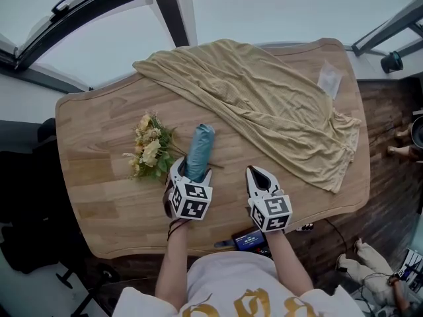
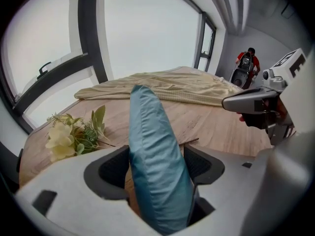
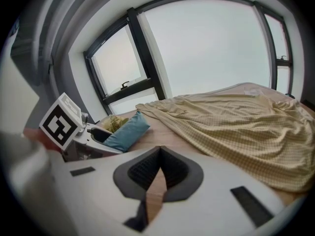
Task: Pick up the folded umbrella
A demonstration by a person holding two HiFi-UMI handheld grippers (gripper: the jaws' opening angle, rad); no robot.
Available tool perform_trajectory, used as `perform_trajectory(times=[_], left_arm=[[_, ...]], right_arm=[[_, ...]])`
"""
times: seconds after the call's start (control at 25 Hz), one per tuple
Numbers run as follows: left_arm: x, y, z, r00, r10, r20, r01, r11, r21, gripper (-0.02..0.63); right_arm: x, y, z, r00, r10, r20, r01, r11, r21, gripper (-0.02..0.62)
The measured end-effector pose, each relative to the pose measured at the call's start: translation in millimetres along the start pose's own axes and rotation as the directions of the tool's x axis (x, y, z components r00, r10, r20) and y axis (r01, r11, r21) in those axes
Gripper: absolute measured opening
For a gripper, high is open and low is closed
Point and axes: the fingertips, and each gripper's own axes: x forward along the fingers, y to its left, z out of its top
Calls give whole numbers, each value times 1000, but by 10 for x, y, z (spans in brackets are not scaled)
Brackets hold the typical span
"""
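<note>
umbrella (image 1: 199, 147): blue, folded, lies on the table (image 1: 99, 131) near the middle of its near edge, just beside the flowers (image 1: 151, 152)
left gripper (image 1: 193, 169): jaws spread wide either side of the umbrella's near end, not pressing it
right gripper (image 1: 261, 172): jaws closed tip to tip, empty, over bare wood
cloth (image 1: 264, 104): covers the far right corner

Head view steeply down over table (image 1: 92, 170); gripper views low, facing windows (image 3: 206, 48); umbrella (image 1: 199, 152), cloth (image 1: 264, 111) in all.

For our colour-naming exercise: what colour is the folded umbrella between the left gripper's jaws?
Teal blue, plain with no pattern. The umbrella shows best in the left gripper view.
</note>
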Motion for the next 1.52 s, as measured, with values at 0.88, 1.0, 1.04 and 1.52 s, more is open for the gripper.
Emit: perform_trajectory(times=[0.88, 1.0, 1.04, 1.52], left_arm=[[134, 84, -45, 995, 93, 35, -91, 994, -53, 327], [132, 83, -43, 995, 96, 31, -94, 994, -59, 322], [134, 82, -42, 995, 92, 29, -90, 994, -66, 322], [45, 15, 0, 996, 67, 58, -57, 985, -165, 314]], right_arm=[[37, -64, -53, 1000, 8, -10, -8, 1000, 1, 11], [19, -76, -31, 1000, 7, -6, -7, 1000, 1, 11], [13, -81, -23, 1000, 5, -4, -5, 1000, 1, 11], [-70, -69, 94, 1000, 9, 23, -9, 1000, -14, 11]])
